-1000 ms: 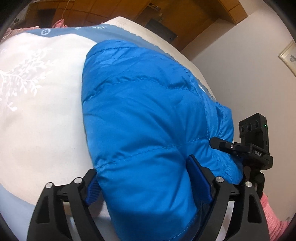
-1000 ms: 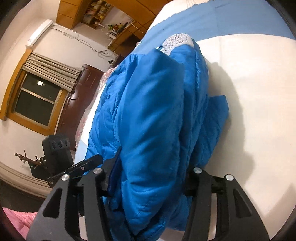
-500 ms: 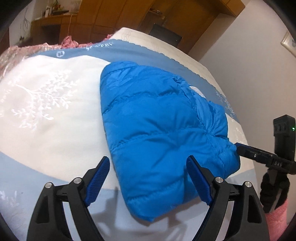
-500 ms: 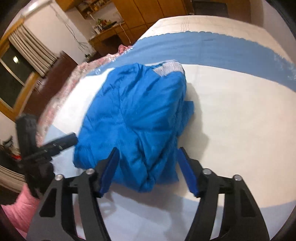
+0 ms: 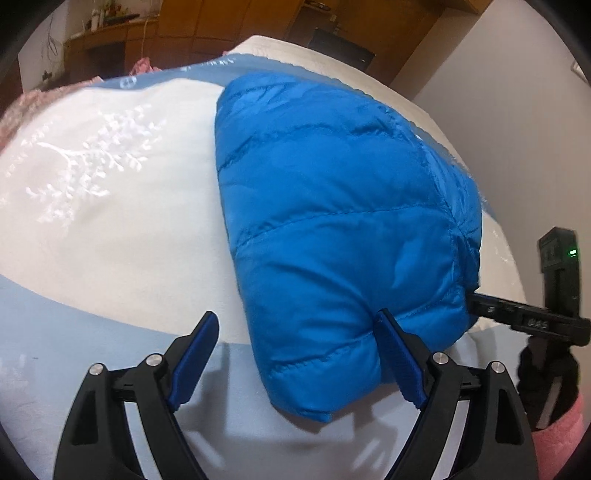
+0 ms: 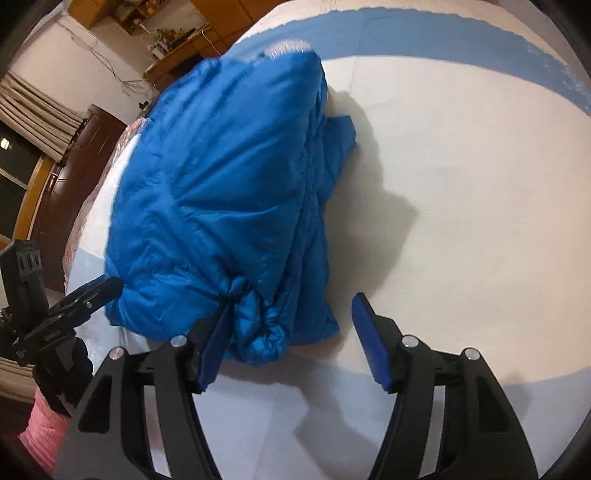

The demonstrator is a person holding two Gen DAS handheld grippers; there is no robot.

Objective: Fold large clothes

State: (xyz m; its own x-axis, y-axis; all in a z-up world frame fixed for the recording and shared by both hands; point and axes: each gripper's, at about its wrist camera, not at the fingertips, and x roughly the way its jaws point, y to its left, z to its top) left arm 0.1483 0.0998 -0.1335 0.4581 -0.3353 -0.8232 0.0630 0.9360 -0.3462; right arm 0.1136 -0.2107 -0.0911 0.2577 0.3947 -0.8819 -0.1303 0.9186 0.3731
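A blue puffer jacket (image 5: 340,229) lies folded in a thick bundle on the bed; it also shows in the right wrist view (image 6: 221,192). My left gripper (image 5: 299,354) is open, its jaws wide at the bundle's near end, with the jacket's corner between them. My right gripper (image 6: 291,339) is open at the other side, its left pad (image 6: 214,350) against the bunched hem. Each gripper shows in the other's view: the right one (image 5: 524,317) and the left one (image 6: 85,295) both touch the bundle's edge.
The bed has a white cover (image 5: 103,206) with a leaf pattern and pale blue borders (image 6: 424,40). Wooden cabinets (image 5: 229,26) stand behind the bed. A dark door (image 6: 85,173) and a curtained window are at the left. A pink sleeve (image 6: 44,424) shows low.
Both grippers pulled back from the jacket, which settled on the bed, and then moved in close to its near end again. The jaws stayed open.
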